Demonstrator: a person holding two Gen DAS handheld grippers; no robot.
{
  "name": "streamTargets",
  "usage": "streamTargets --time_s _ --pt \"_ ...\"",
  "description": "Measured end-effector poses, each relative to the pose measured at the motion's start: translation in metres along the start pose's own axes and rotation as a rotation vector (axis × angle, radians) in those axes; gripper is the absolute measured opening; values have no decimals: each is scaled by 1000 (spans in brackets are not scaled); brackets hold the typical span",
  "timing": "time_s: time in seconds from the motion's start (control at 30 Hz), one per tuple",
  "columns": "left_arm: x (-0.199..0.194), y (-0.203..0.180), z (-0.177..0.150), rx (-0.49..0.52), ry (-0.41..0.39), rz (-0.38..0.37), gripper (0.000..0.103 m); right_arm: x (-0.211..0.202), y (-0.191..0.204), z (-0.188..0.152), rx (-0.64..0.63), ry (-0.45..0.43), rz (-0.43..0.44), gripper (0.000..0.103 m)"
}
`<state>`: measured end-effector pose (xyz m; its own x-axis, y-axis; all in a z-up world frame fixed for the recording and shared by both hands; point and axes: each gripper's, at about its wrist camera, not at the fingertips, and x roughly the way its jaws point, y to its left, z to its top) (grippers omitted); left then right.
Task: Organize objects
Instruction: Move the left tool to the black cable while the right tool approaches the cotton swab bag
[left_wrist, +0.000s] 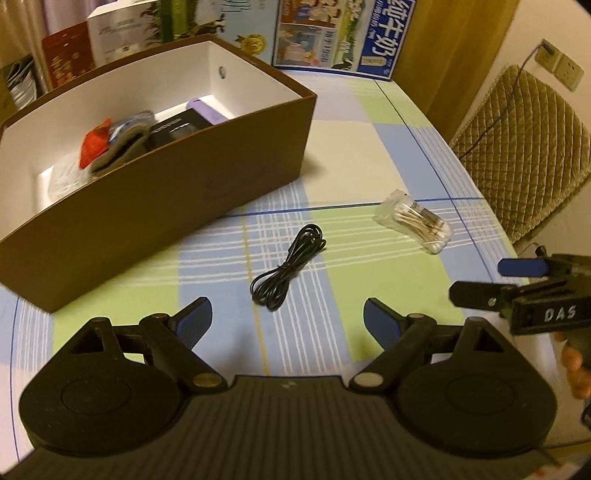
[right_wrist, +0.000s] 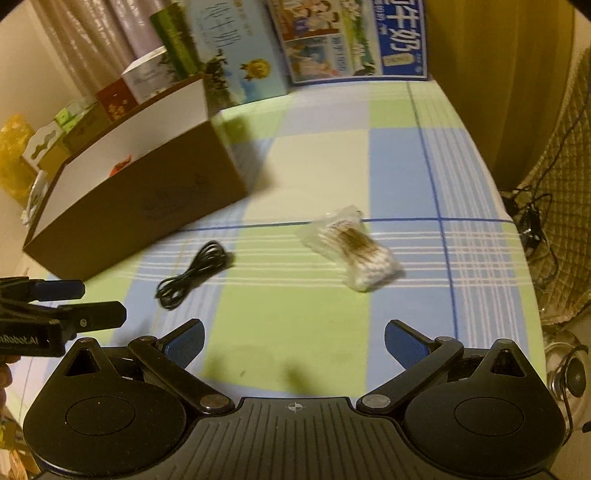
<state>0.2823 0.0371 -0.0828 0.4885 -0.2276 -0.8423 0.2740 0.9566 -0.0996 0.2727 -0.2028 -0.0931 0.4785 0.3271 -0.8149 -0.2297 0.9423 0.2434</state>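
Observation:
A coiled black cable (left_wrist: 288, 269) (right_wrist: 194, 273) lies on the checked tablecloth, just ahead of my left gripper (left_wrist: 287, 323), which is open with nothing between its fingers. A clear bag of cotton swabs (left_wrist: 415, 221) (right_wrist: 354, 254) lies to the cable's right, ahead of my right gripper (right_wrist: 293, 345), also open with nothing held. A brown open box (left_wrist: 192, 184) (right_wrist: 147, 199) stands at the left; inside it are a red packet (left_wrist: 96, 142), grey cloth, a black case and a purple item. Each gripper shows at the edge of the other's view.
Printed cartons (left_wrist: 332, 33) (right_wrist: 332, 40) line the table's far edge behind the box. A chair with a quilted cushion (left_wrist: 524, 147) stands past the right table edge, with cords and a wall socket (left_wrist: 557, 62). A hand (left_wrist: 572, 365) holds the right gripper.

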Motion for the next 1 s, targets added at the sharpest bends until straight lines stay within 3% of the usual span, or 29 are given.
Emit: streamTargets --time_s 0.4,0.77,0.83,1.0 --pt "63 -7 16 116 26 -1 69 16 -26 5 57 16 -39 101" --pt "102 -7 32 148 38 -35 55 28 -40 14 68 15 -63 101" --pt "107 -7 32 151 43 -36 46 31 -41 17 62 15 -68 101" --pt "112 -6 33 169 31 -30 37 39 -41 24 32 2 -64 101"
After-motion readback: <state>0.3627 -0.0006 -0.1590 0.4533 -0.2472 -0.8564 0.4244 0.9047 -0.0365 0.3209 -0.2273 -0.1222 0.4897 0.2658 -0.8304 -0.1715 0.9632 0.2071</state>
